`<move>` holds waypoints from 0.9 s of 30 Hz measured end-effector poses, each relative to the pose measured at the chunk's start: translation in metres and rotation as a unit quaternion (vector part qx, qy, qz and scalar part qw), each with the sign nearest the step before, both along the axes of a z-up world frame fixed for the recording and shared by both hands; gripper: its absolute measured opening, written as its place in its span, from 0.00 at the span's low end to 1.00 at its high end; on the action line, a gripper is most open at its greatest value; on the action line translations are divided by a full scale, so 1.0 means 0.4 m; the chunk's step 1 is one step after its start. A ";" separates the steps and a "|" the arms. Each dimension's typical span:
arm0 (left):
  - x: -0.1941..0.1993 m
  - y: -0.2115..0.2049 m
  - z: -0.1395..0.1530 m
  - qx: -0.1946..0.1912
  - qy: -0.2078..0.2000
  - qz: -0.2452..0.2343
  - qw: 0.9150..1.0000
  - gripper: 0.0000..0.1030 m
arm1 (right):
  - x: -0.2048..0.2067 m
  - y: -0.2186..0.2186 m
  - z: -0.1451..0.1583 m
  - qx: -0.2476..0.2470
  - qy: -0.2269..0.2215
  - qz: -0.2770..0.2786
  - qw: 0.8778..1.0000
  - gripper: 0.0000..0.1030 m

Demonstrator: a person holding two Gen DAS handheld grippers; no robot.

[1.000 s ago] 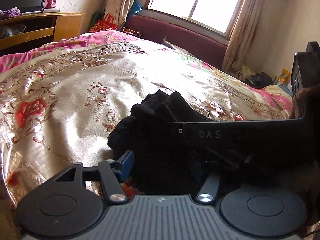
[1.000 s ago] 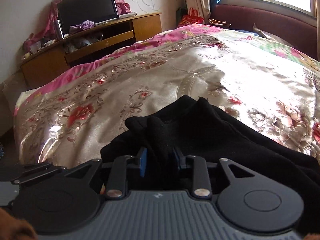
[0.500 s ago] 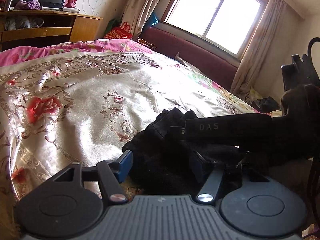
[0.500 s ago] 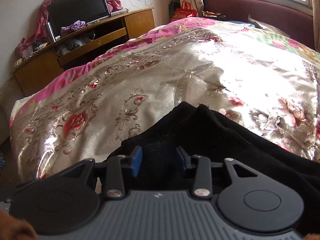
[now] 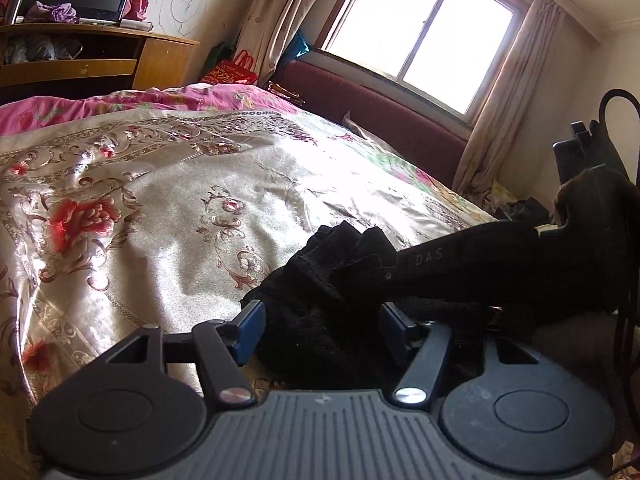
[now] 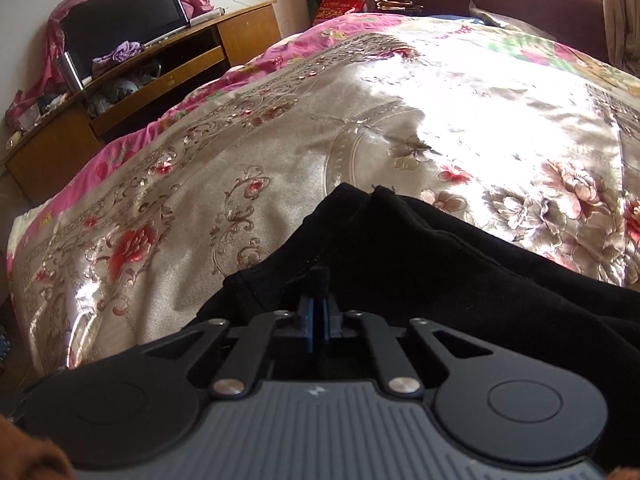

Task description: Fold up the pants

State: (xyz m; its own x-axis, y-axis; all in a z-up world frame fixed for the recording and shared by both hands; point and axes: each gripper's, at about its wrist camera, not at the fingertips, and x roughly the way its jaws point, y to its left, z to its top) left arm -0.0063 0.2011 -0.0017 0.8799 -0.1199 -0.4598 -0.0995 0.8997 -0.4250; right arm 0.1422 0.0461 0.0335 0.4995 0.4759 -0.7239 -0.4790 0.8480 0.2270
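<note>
Lying bunched near the front edge of the bedspread point(image 6: 280, 152), the black pants point(image 6: 440, 264) are forming a dark, rumpled heap with their far end peaking in two small folds. The right gripper point(image 6: 316, 312) is pinching a small tuck of the cloth, its blue pads pressed together with only a thin flap of fabric showing above them. The left gripper point(image 5: 320, 330) is hanging over the heap with its fingers spread wide, the pants lying between them but not clamped. In the left wrist view the right gripper's body is reaching across just ahead of the left one, very near it.

The risk is looking plain: the right tool's bite is shallow, so a pull could be slipping the tuck free, or lifting one layer while the rest is staying put. The satin bedspread is appearing slick, so the heap may be sliding rather than unfolding. With the two tools so close, a left closing move could be striking the right gripper or catching the same bunch of cloth.
</note>
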 end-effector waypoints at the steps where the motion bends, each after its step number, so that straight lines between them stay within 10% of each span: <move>1: -0.002 0.003 0.000 -0.003 -0.002 0.003 1.000 0.74 | 0.002 -0.008 0.014 0.020 0.004 -0.006 1.000 0.04; 8: 0.002 -0.001 0.000 -0.002 -0.002 -0.004 1.000 0.74 | -0.027 0.044 0.098 0.049 -0.043 0.029 0.997 0.05; 19: 0.011 -0.006 -0.006 0.010 0.013 0.002 1.000 0.74 | -0.003 0.094 -0.010 0.026 0.015 0.066 0.997 0.20; 27: -0.039 -0.099 0.116 0.108 -0.103 -0.008 0.989 0.81 | -0.067 -0.131 0.117 0.080 -0.051 0.017 0.995 0.33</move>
